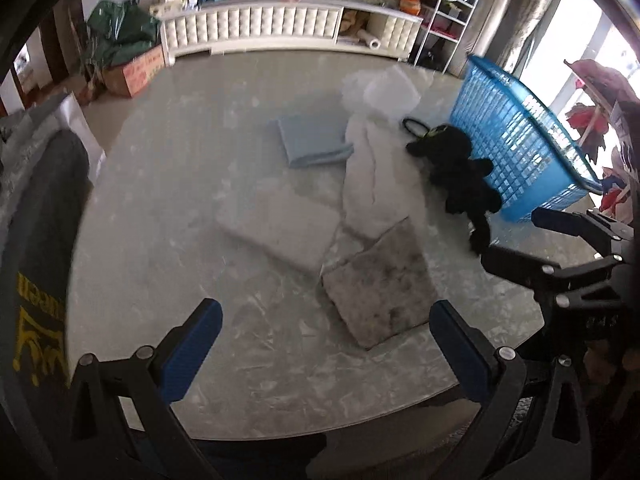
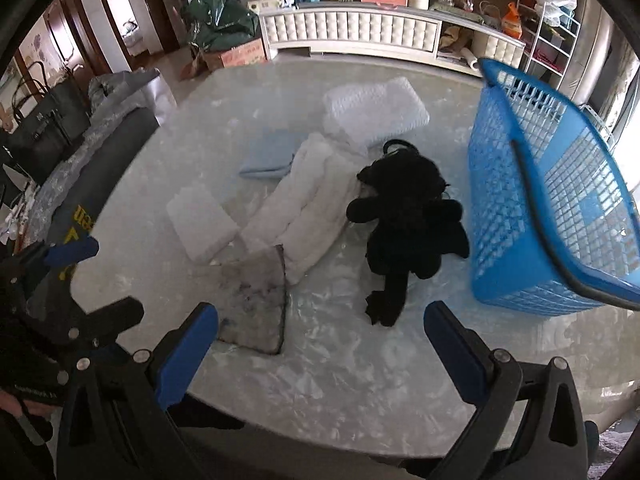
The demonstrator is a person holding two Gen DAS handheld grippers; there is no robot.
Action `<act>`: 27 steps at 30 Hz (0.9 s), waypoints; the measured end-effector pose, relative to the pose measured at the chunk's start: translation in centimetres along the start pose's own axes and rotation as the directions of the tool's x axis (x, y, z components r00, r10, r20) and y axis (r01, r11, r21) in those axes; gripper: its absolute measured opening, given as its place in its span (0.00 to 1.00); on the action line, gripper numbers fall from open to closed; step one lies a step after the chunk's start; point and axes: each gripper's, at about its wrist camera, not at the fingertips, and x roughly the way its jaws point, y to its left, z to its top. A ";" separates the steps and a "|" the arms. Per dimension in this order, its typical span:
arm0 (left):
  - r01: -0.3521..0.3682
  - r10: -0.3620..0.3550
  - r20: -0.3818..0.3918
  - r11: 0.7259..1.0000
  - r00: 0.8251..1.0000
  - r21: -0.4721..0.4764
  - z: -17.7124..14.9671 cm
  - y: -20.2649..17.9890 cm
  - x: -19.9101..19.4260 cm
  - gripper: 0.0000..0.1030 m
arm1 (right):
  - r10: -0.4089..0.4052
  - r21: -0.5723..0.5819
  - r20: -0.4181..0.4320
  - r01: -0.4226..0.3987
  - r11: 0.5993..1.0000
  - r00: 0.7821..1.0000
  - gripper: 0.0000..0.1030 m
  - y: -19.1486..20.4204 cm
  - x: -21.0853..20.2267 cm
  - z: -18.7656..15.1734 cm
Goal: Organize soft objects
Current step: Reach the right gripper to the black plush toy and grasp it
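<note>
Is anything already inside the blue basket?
No: in the right wrist view the blue basket shows only its bare mesh walls and floor, and the black plush toy lies outside it on the table.

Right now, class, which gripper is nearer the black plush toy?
Right. The right gripper hangs open just short of the black plush toy; the left gripper sits further left, over the grey cushion.

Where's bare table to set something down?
Free: near table edge, before the grey pad and black plush; also the far-left stretch beyond the blue cloth. Crowded: centre, and between plush and blue basket.
</note>
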 end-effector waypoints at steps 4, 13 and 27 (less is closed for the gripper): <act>0.019 -0.020 -0.036 0.999 0.999 -0.030 0.3 0.7 2.1 1.00 | -0.015 0.013 -0.040 0.016 1.000 0.999 0.97 -0.3 1.8 0.6; 0.035 -0.038 -0.067 0.998 0.997 -0.045 1.2 0.9 4.9 1.00 | -0.124 0.054 -0.050 0.127 0.990 0.991 0.95 -2.0 3.8 2.6; 0.018 -0.024 -0.115 0.998 0.993 -0.055 1.7 1.0 6.8 1.00 | -0.178 0.097 -0.131 0.191 0.977 0.975 0.77 -4.2 8.3 5.4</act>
